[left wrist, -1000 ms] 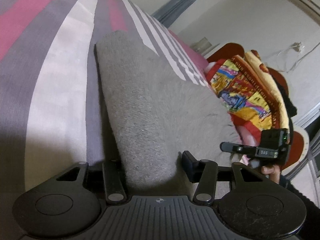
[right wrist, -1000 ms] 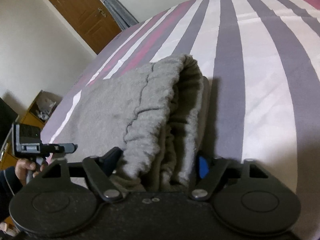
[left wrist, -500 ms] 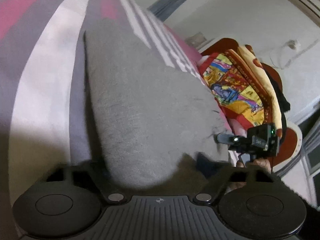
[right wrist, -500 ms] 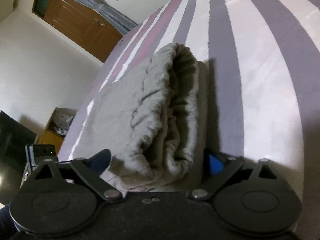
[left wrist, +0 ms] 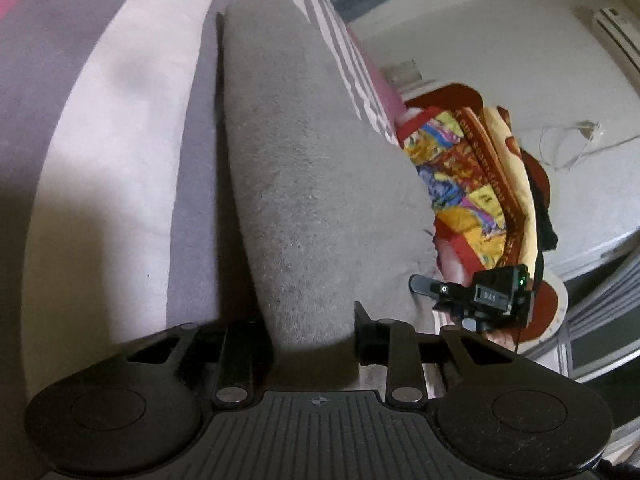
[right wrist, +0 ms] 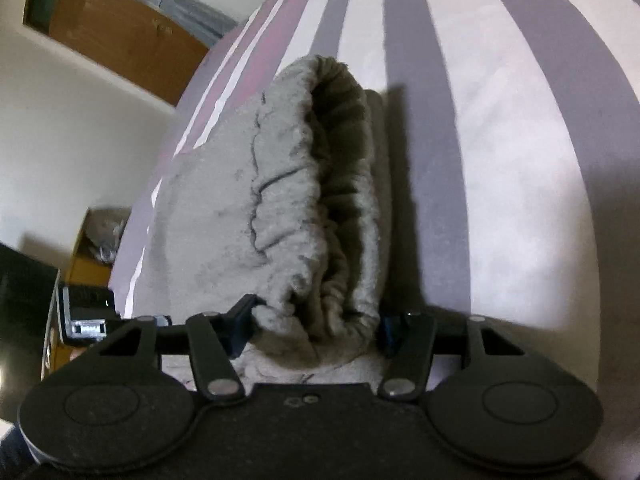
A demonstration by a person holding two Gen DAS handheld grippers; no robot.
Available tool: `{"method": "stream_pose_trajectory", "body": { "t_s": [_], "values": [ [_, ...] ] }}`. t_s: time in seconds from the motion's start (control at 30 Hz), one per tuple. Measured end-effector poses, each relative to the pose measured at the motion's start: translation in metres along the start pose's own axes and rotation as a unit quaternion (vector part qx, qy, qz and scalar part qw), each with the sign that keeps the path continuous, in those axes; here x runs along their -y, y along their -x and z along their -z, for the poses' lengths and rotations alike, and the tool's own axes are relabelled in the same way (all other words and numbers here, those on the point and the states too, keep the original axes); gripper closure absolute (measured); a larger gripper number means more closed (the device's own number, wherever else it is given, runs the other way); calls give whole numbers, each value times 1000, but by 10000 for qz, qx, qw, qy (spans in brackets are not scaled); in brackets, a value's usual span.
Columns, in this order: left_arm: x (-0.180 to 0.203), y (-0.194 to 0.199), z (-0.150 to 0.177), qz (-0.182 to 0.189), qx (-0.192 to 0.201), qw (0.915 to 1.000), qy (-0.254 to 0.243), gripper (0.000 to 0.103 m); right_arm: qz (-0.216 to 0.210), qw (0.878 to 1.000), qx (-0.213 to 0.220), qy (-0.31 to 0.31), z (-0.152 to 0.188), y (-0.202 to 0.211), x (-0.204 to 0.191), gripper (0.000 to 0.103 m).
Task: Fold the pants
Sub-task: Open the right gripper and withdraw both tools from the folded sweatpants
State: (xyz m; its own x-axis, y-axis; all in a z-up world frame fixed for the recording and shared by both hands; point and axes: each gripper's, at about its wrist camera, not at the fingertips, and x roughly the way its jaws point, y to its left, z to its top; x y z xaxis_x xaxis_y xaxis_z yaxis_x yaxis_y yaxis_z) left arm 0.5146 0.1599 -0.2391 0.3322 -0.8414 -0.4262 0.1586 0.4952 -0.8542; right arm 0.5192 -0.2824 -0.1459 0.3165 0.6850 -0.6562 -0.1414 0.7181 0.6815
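So we've got the grey sweatpants (left wrist: 320, 184) lying on the striped bed (left wrist: 120, 140), already doubled over into a thick bundle, and a claw on each end of it. The left claw (left wrist: 312, 332) has its two fingers on either side of the plain folded edge, pinching the fabric between them. The right claw (right wrist: 316, 320) is on the other end, where the gathered elastic waistband (right wrist: 320, 208) is stacked in layers, and its fingers are clamped on that bunched stack.

Why hold it like this? Our guess: fleece this thick wants to spring open, so gripping both ends at once keeps the layers aligned and lets us carry or flip the whole bundle as one piece instead of dragging one corner. Grabbing the waistband makes sense too, since the elastic is the lumpiest part and the first to slip out of a fold.

In the left view we can see the right claw (left wrist: 472, 300) poking in at the far corner, with a colourful blanket (left wrist: 472, 184) piled behind it at the edge of the bed. That pile is well clear of the pants.

Task-wise we reckon it's late stage, probably a last fold or just setting it down tidy. Main risk is the inner layers sliding out unevenly.
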Motion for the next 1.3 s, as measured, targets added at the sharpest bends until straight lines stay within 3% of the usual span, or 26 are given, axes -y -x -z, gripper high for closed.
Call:
{"method": "stream_pose_trajectory", "body": {
  "t_s": [0.17,0.3,0.4,0.47,0.53,0.6,0.63,0.67,0.73,0.87,1.0,1.07,1.2,1.3],
  "values": [
    [1,6,5,-83,147,9999,26,68,95,9998,41,167,5,3,-4,41],
    [20,5,5,-477,319,9978,-343,63,127,9995,182,212,12,4,-7,38],
    [22,10,1,-599,453,9965,-359,58,43,9996,248,135,18,0,-4,37],
    [28,14,3,-733,537,9952,-374,49,6,9996,268,39,20,6,-1,36],
    [38,22,11,-1042,645,9910,-535,40,99,9995,298,5,25,16,0,27],
    [52,34,22,-1636,815,9796,-840,23,407,9983,399,107,33,30,-8,16],
    [65,40,33,-2101,921,9673,-1079,5,680,9963,481,190,40,40,-11,11],
    [73,45,43,-2449,1010,9561,-1257,0,962,9933,556,331,48,49,-15,10],
    [89,58,66,-2970,1090,9358,-1555,0,1304,9874,629,634,68,68,-23,7],
    [101,92,120,-3657,1186,9109,-1501,0,1647,9775,986,872,118,122,-28,0],
    [113,138,185,-4085,1421,8880,-1563,0,2308,9558,1581,908,175,189,-25,0],
    [132,150,215,-4225,1517,8762,-1753,0,2302,9528,1773,880,204,218,-29,0],
    [170,175,256,-4149,1879,8677,-1992,0,2538,9372,2125,1095,254,251,-61,0],
    [205,184,265,-4070,2152,8621,-2118,0,2491,9296,2419,1239,272,262,-96,0]
  ]
}}
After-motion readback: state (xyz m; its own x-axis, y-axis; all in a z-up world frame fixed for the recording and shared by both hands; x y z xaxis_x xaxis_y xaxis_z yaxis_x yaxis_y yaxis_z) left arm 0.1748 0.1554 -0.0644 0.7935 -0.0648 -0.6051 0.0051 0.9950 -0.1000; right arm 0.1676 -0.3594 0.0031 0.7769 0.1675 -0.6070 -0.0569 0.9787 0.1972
